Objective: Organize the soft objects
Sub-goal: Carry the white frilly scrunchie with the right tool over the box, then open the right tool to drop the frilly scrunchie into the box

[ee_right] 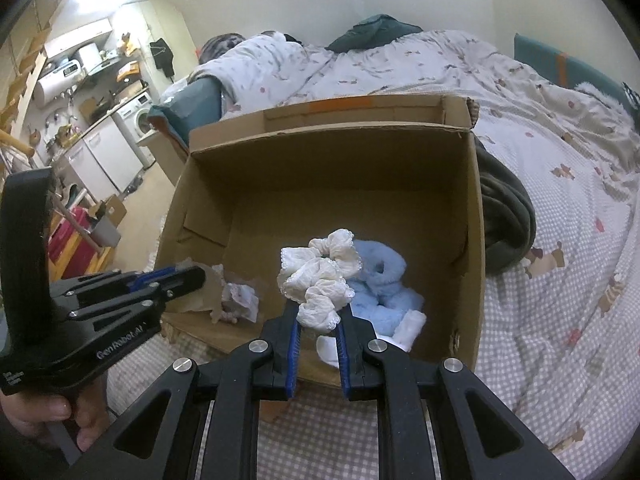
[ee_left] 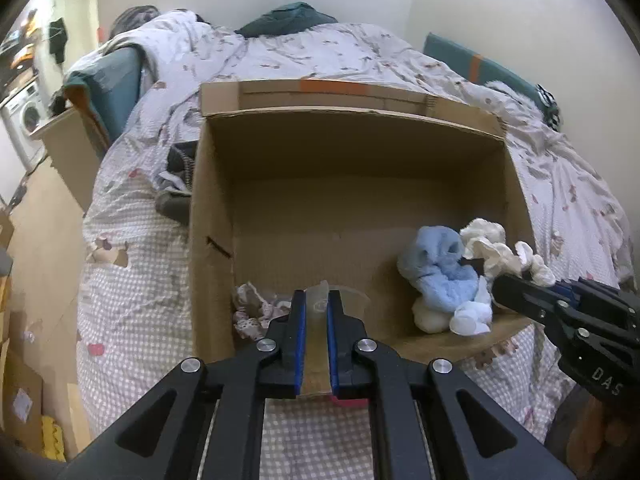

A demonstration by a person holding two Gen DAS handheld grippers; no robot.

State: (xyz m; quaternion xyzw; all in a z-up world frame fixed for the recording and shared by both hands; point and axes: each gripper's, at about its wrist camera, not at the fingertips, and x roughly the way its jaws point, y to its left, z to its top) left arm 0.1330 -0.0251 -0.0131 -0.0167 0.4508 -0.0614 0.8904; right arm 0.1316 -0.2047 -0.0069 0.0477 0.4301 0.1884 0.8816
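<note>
An open cardboard box lies on the bed. My left gripper is shut on the box's near flap, the cardboard pinched between its blue pads. My right gripper is shut on a white ruffled cloth, held just above the box's floor. Under it in the box lie a fluffy light-blue piece and small white soft pieces. A floral cloth sits in the other near corner.
The box rests on a checked bedcover. A dark garment lies against one side of the box, dark clothes against the other. Teal pillows lie by the wall. A kitchen area with a washing machine is beyond the bed.
</note>
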